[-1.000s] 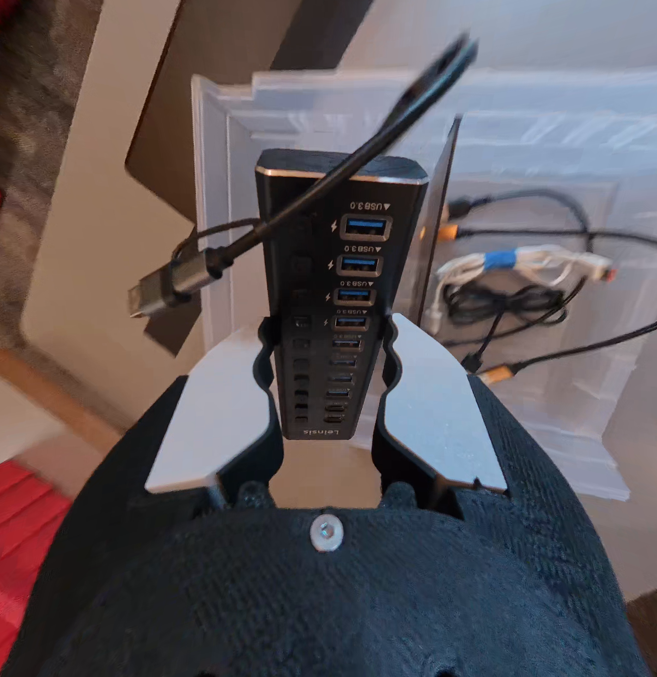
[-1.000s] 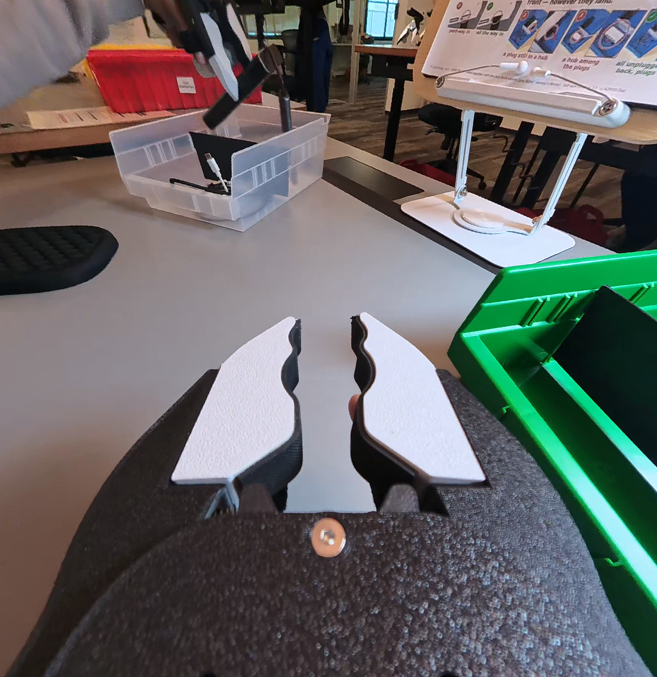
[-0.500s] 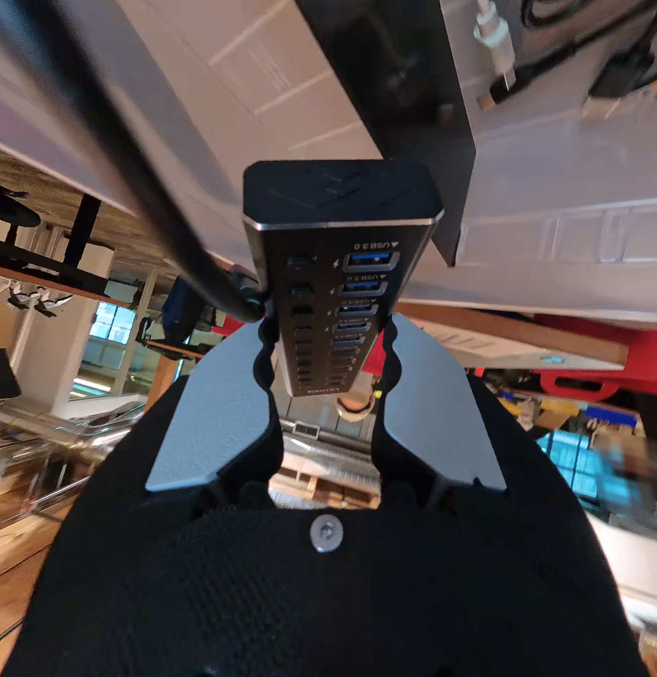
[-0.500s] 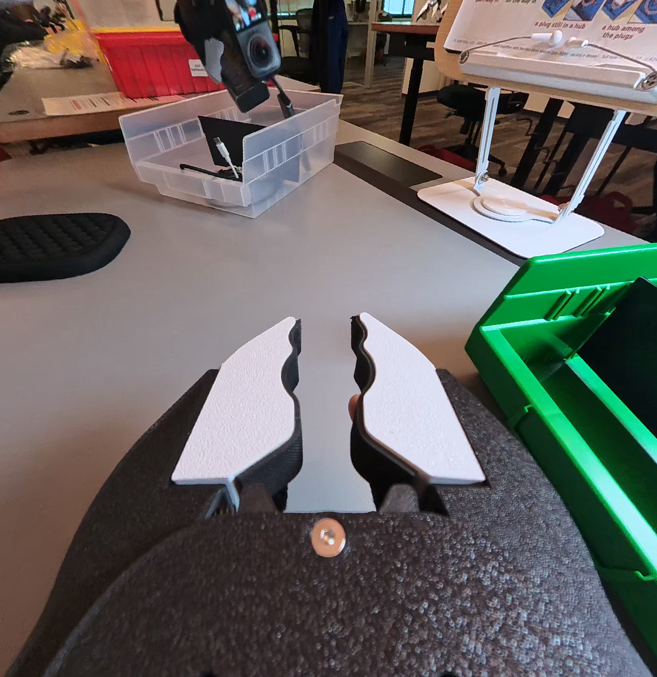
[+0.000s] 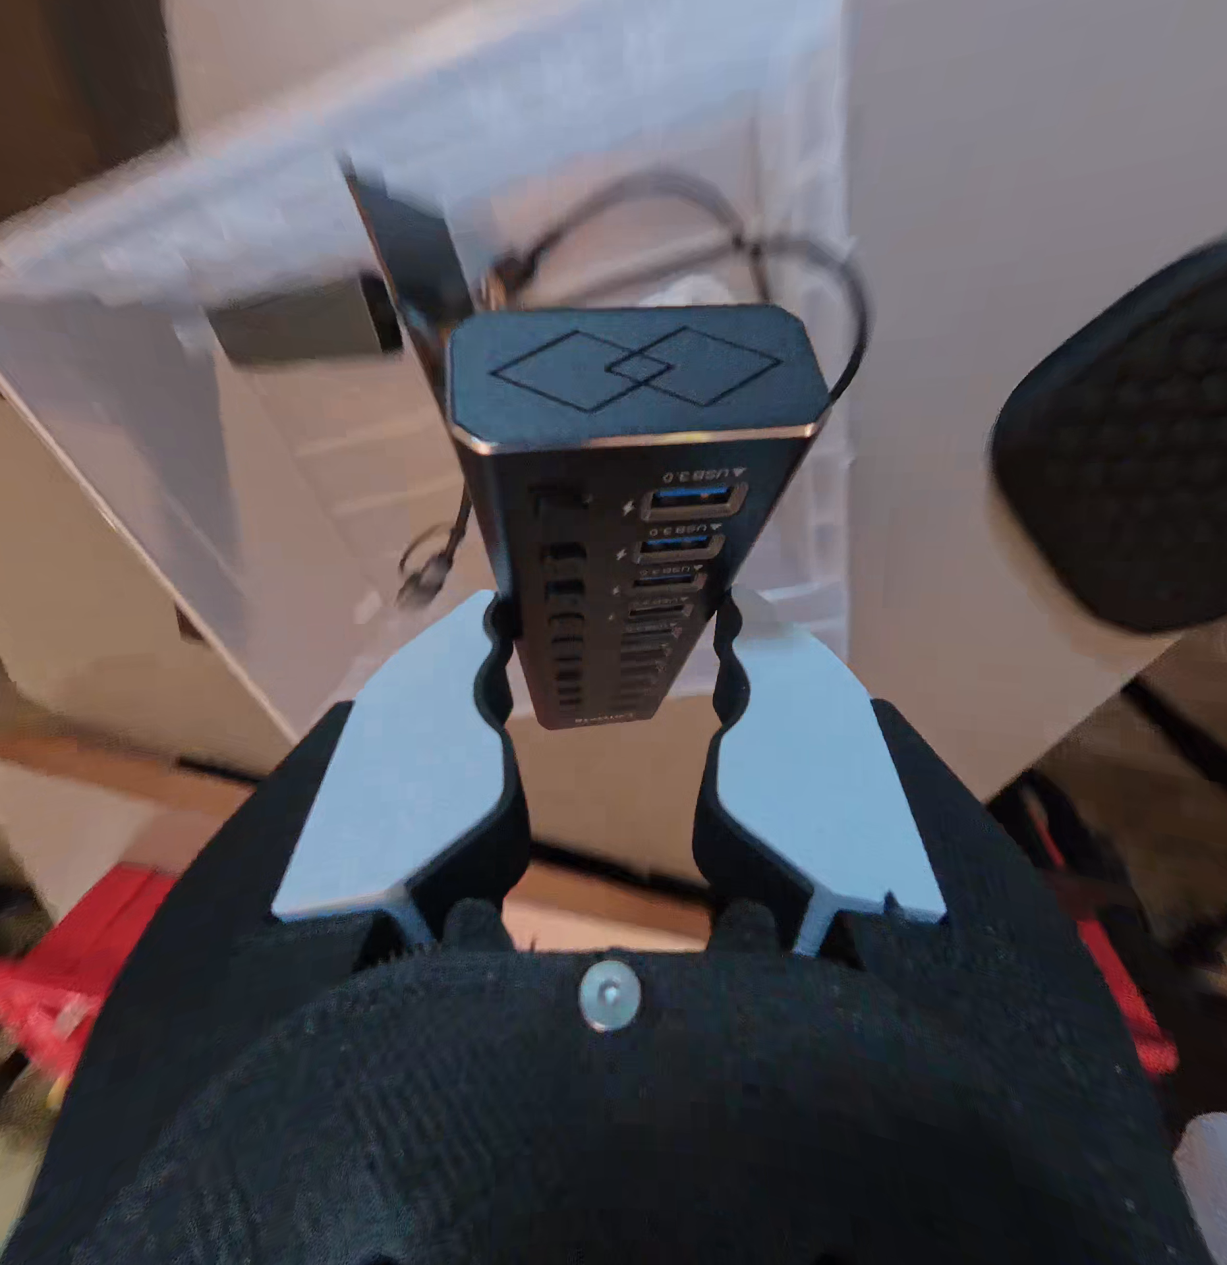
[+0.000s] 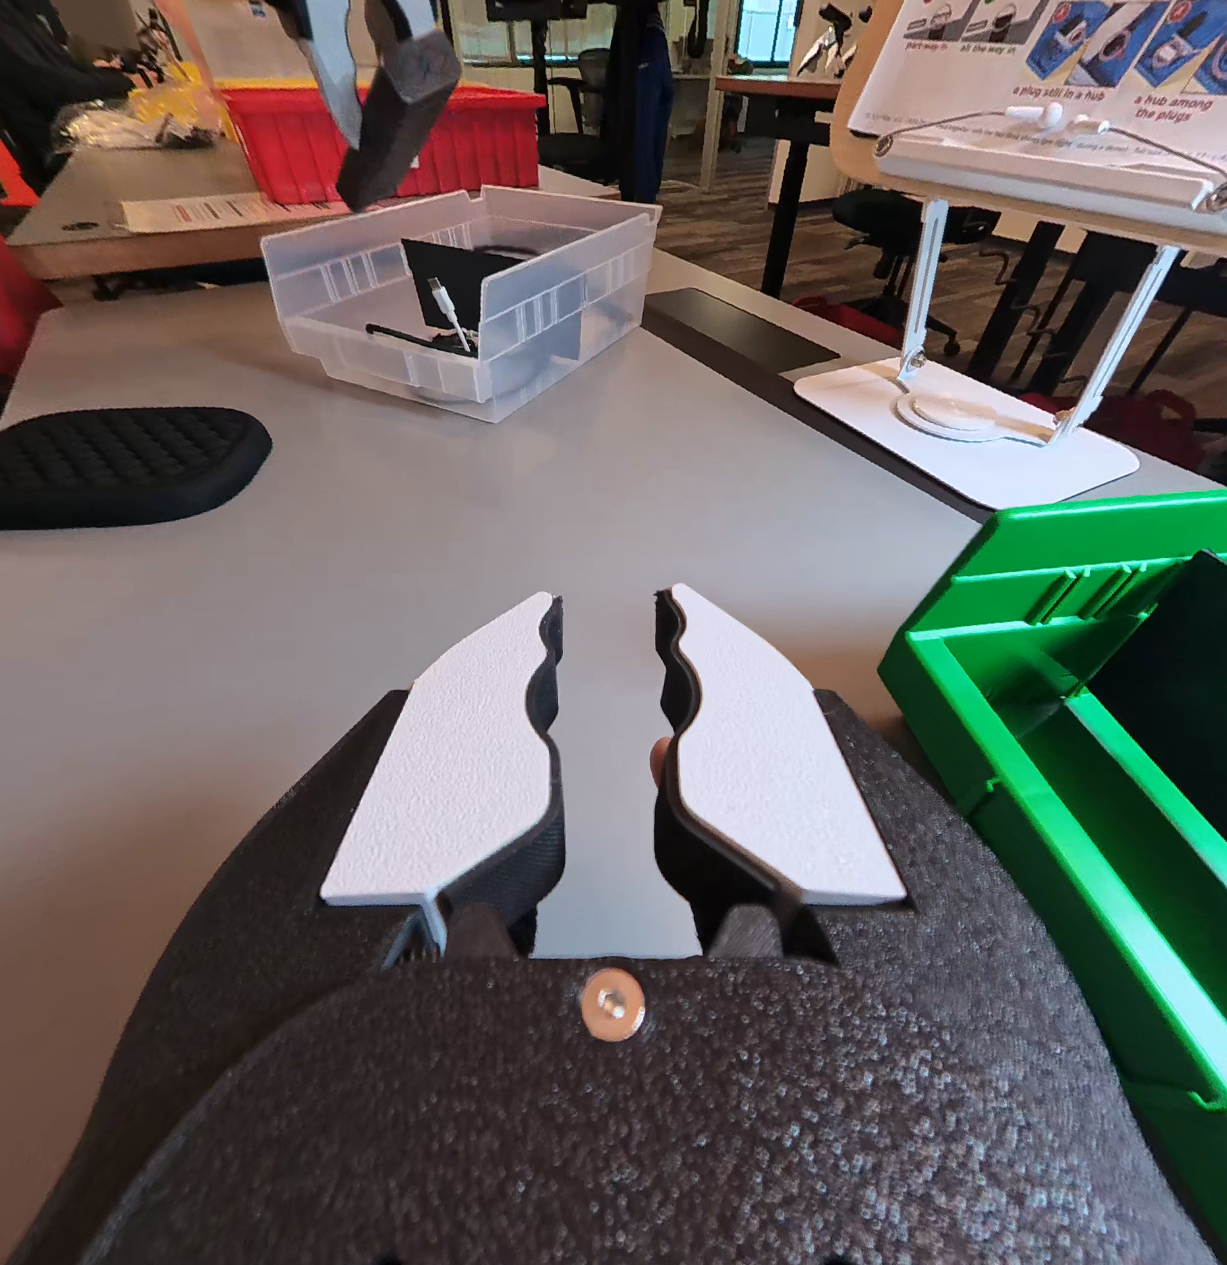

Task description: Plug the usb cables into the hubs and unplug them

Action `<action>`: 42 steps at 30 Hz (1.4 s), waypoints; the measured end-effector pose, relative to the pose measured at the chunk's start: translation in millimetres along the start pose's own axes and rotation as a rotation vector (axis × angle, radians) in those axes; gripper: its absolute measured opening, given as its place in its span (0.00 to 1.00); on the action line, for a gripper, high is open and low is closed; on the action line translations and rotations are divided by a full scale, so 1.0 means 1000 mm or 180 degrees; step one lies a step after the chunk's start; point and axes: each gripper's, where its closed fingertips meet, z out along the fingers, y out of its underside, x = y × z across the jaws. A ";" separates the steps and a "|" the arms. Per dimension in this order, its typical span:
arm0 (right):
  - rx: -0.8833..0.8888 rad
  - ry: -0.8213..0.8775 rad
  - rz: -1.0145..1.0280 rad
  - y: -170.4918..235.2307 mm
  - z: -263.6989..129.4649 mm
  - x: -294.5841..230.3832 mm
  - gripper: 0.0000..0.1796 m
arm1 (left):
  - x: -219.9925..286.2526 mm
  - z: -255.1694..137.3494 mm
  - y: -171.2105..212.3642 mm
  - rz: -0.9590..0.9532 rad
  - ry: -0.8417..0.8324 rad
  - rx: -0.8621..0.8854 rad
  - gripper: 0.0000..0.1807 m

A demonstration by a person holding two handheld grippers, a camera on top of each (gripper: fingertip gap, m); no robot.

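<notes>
My left gripper (image 5: pixel 611 602) is shut on a black multi-port USB hub (image 5: pixel 631 479), gripped by its sides near the lower end, with the port face toward the camera. No plug sits in the ports that show. Below it, blurred, is the clear plastic bin (image 5: pixel 268 226) with dark cables (image 5: pixel 768 274). In the right wrist view the hub (image 6: pixel 398 116) hangs in the air above and left of the clear bin (image 6: pixel 549 322), which holds a white cable (image 6: pixel 446 308). My right gripper (image 6: pixel 607 602) is open and empty, low over the grey table (image 6: pixel 460 520).
A green bin (image 6: pixel 1008 739) with a black divider stands close to the right of my right gripper. A black textured pad (image 6: pixel 111 458) lies at the left. A white document stand (image 6: pixel 967 424) is at the back right. A red bin (image 6: pixel 309 137) sits behind. My hands' fingertips stand some 45 centimeters from each other.
The left gripper swung with the hub from a tipped-up pose back to looking down at the clear bin. The hub's dangling cable no longer shows at its left. The right gripper turned slightly.
</notes>
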 end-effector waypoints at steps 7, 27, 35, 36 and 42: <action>0.0222 -0.0166 -0.0103 -0.015 0.005 -0.019 0.19 | 0.058 -0.067 -0.110 0.0431 -0.0010 0.2294 0.33; 0.0844 -0.0929 -0.0222 -0.043 0.022 -0.096 0.36 | 0.261 -0.063 -0.345 0.0821 0.0986 0.4421 0.32; 0.1596 -0.1570 0.0659 -0.074 -0.011 -0.091 0.36 | 0.244 -0.039 -0.314 0.0350 0.1252 0.4542 0.44; 0.1679 -0.1555 0.0644 -0.078 -0.015 -0.089 0.36 | 0.249 -0.026 -0.317 0.0316 0.1299 0.4448 0.46; 0.1635 -0.1375 0.0276 -0.075 -0.005 -0.101 0.35 | 0.278 -0.010 -0.349 0.0338 0.1196 0.4576 0.39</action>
